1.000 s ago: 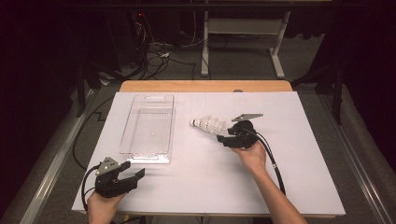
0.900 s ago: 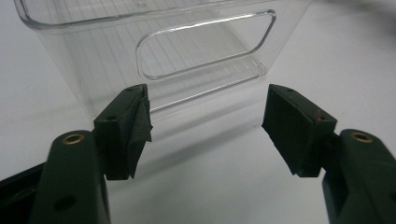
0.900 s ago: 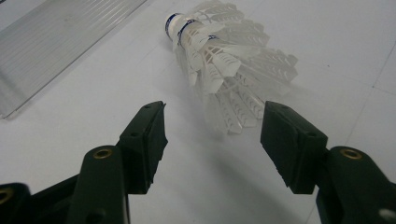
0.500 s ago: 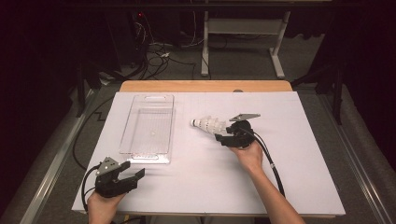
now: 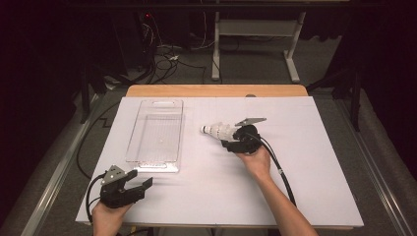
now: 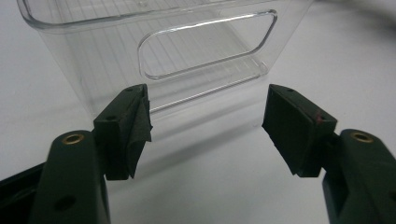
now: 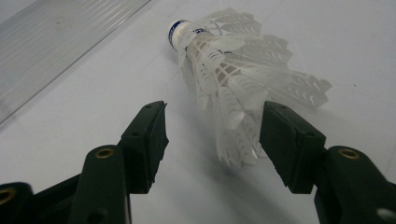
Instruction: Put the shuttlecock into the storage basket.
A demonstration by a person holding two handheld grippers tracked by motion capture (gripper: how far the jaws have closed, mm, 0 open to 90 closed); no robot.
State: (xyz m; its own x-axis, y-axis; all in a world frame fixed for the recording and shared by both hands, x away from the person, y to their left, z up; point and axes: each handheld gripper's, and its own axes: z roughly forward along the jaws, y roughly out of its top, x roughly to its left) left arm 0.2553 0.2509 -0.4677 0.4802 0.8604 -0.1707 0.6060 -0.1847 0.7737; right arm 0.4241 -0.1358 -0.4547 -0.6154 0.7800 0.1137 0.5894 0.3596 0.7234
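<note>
1. High view: white table [image 5: 314, 196] w/ a wooden edge at the far side; dark floor and cables beyond it.
2. Clear plastic bin [image 5: 156, 135] lies on the table's left half, long side running away from the person. Left gripper view has its near end wall w/ a slot handle [image 6: 205, 44] just ahead of the jaws.
3. Right hand [image 5: 255, 160] holds the right gripper [image 5: 230, 139] near the table's middle, to the right of the bin and apart from it; cable [image 5: 280, 172] trails back along the forearm, grey plate on top.
4. Left gripper [image 5: 140, 183] sits at the near left corner, just in front of the bin's near end, not touching it. Jaws spread wide, nothing between them (left gripper view: bare table in the gap).
5. Shuttlecock [image 5: 218, 131] lies on its side on the table, between bin and right gripper, cork end pointing left toward the bin, feather skirt toward the gripper.
6. Right gripper view: shuttlecock [image 7: 233, 93] w/ blue-banded cork far, feathers near. Right gripper [image 7: 212, 135] jaws stand apart, partly open, skirt's near edge just entering the gap, close to the right-side jaw; whether it touches, can't tell. Not gripped.
</note>
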